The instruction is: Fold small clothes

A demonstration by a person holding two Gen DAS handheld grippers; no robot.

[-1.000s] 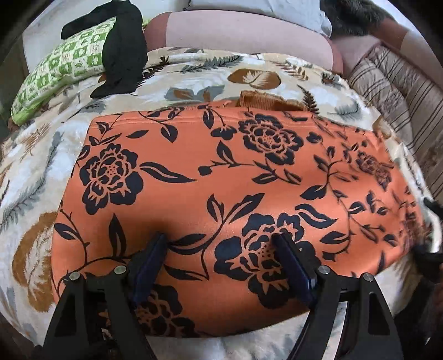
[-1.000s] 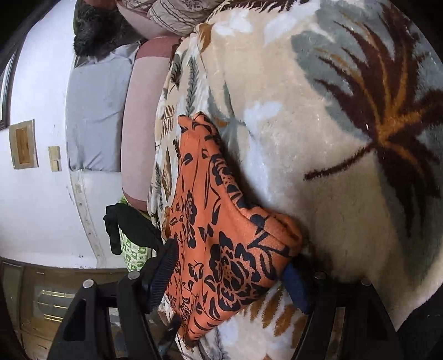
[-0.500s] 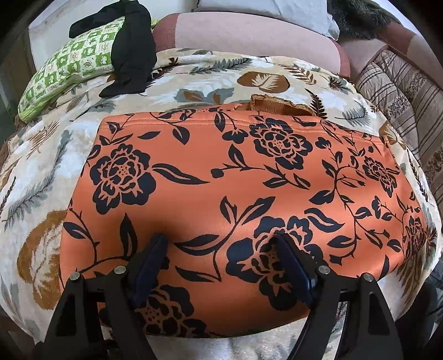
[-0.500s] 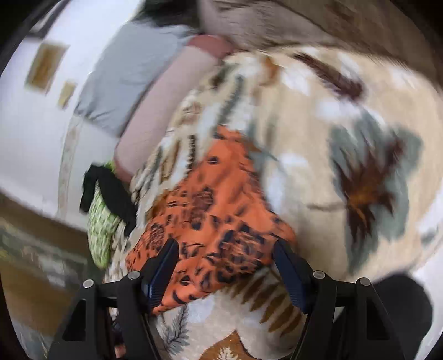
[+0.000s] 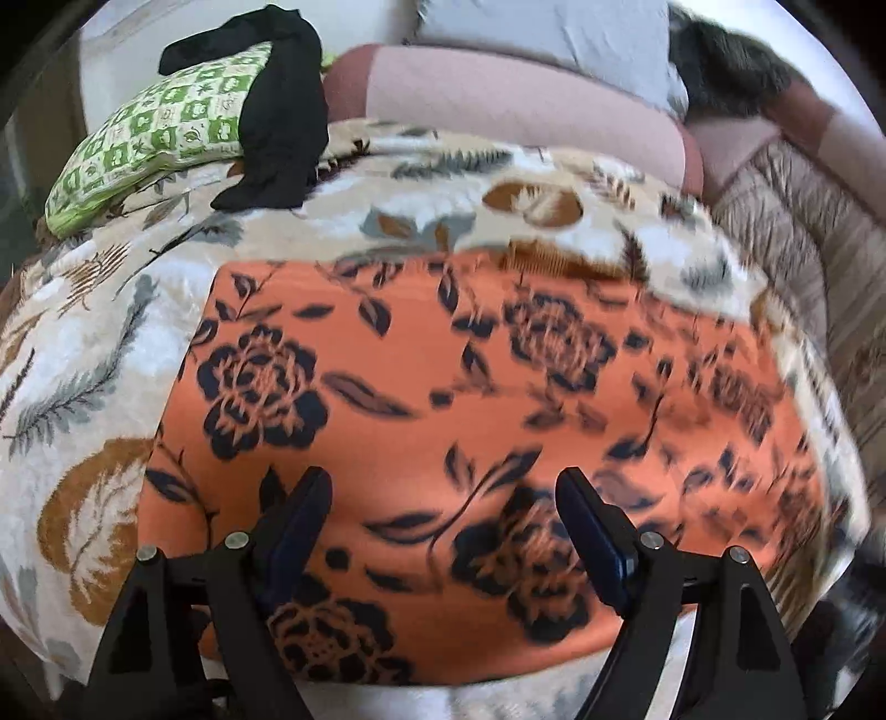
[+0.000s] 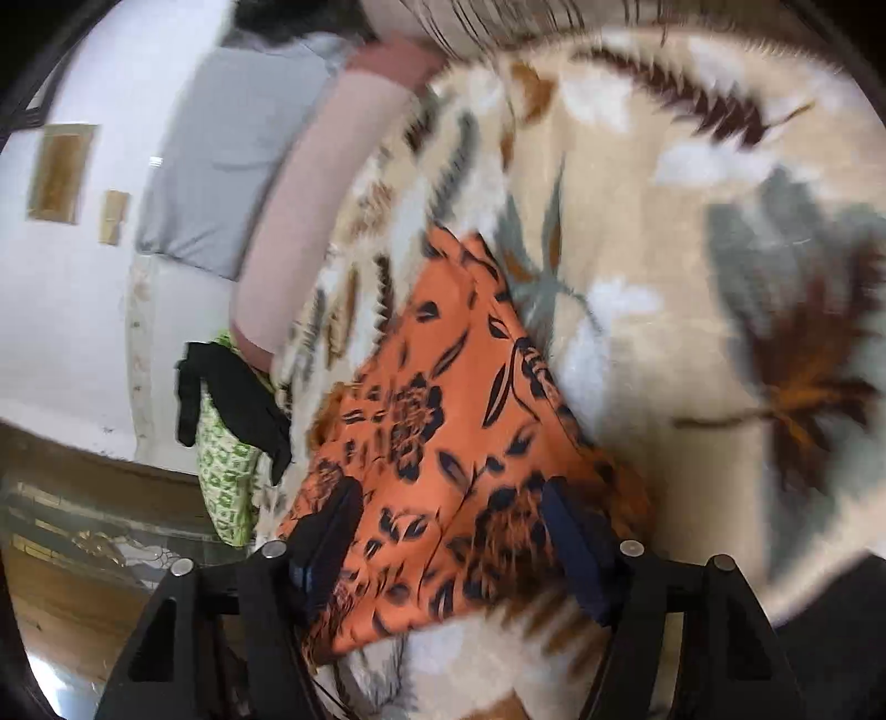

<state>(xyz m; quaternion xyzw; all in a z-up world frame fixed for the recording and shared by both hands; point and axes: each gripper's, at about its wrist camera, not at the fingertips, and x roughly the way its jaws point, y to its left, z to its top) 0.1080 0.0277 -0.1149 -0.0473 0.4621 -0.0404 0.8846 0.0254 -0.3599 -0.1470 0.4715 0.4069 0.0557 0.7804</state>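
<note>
An orange garment with black flowers (image 5: 443,399) lies flat and folded on a leaf-patterned blanket (image 5: 83,343). My left gripper (image 5: 446,515) is open and hovers over the garment's near edge, holding nothing. In the right wrist view the same garment (image 6: 443,443) shows from its right end. My right gripper (image 6: 451,526) is open above that end, holding nothing.
A green checked cushion (image 5: 160,127) with a black garment (image 5: 282,111) draped on it lies at the far left. A pink bolster (image 5: 498,105) and a grey pillow (image 5: 548,33) line the back. A striped quilt (image 5: 803,221) lies to the right. A white wall (image 6: 72,332) stands beyond the bed.
My right gripper has let go of the garment's right end and pulled back above it. My left gripper has backed off slightly and stays open.
</note>
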